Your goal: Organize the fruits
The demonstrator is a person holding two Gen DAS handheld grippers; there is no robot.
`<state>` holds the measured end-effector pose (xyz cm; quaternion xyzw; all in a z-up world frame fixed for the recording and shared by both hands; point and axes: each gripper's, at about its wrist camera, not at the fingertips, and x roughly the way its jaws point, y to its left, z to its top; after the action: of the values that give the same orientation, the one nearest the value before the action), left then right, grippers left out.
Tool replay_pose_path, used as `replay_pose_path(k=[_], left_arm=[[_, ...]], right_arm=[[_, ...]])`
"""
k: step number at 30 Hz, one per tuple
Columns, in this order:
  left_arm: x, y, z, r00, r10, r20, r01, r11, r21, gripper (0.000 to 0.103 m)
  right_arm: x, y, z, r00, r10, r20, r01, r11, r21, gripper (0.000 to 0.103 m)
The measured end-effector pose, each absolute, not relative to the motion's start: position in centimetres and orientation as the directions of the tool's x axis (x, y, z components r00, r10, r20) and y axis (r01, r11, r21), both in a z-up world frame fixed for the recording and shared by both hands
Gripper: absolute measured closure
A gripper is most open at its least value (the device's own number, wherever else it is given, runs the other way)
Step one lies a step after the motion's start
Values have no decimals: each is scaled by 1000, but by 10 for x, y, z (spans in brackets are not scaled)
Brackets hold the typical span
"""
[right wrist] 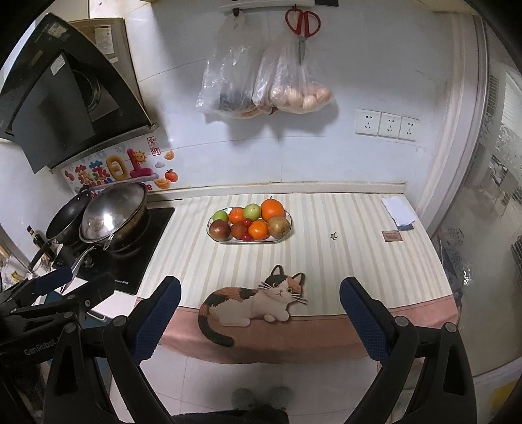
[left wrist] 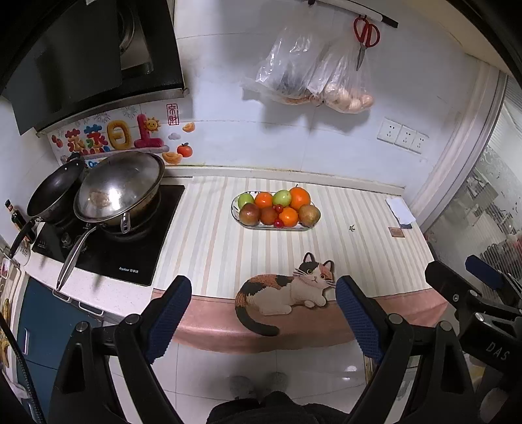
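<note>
Fruit plate (right wrist: 288, 218) sits mid-counter, well apart from the stove (right wrist: 153, 228).

Left gripper (left wrist: 263, 295) jaws wide apart, right gripper (right wrist: 260, 296) jaws wide apart, both empty, tilted downward

The fruit tray (right wrist: 288, 219) stands on the striped mat (right wrist: 342, 254), near the back wall. In it, the fruits (right wrist: 251, 221) lie in two rows, touching each other. From the tray, the stove (right wrist: 143, 241) is at 9 o'clock, with the wok (right wrist: 114, 212) on it and a frying pan (right wrist: 65, 218) beside it on the left. The cat figure (right wrist: 254, 303) is at 6 o'clock, on the front edge of the mat. The paper (right wrist: 399, 210) lies at 3 o'clock. The bags (right wrist: 261, 84) and the scissors (right wrist: 302, 29) hang on the wall at 12 o'clock.
</note>
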<state>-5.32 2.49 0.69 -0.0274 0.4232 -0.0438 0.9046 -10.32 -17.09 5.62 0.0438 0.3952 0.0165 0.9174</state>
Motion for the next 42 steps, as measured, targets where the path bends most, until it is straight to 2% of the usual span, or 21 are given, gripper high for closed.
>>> replay_pose_path(k=[5, 7, 8, 10, 26, 42], left_arm=[[-45, 22, 4, 650, -81, -756, 45, 997, -68, 12], [-41, 21, 2, 649, -74, -757, 44, 997, -60, 9], [-37, 20, -1, 646, -67, -760, 41, 998, -53, 3], [-30, 19, -5, 647, -56, -760, 38, 998, -41, 1], [25, 23, -37, 631, 24, -776, -17, 1000, 18, 0], [40, 21, -46, 612, 25, -790, -18, 1000, 18, 0]], right_arm=[[-95, -178, 52, 689, 65, -722, 6, 995, 95, 3], [-90, -181, 48, 688, 62, -723, 12, 995, 98, 3], [-86, -181, 47, 688, 64, -723, 13, 995, 99, 3], [-78, -183, 43, 684, 60, -727, 17, 995, 98, 2], [-7, -174, -3, 646, 52, -762, 14, 997, 80, 0], [18, -176, -14, 636, 34, -771, 18, 998, 59, 0]])
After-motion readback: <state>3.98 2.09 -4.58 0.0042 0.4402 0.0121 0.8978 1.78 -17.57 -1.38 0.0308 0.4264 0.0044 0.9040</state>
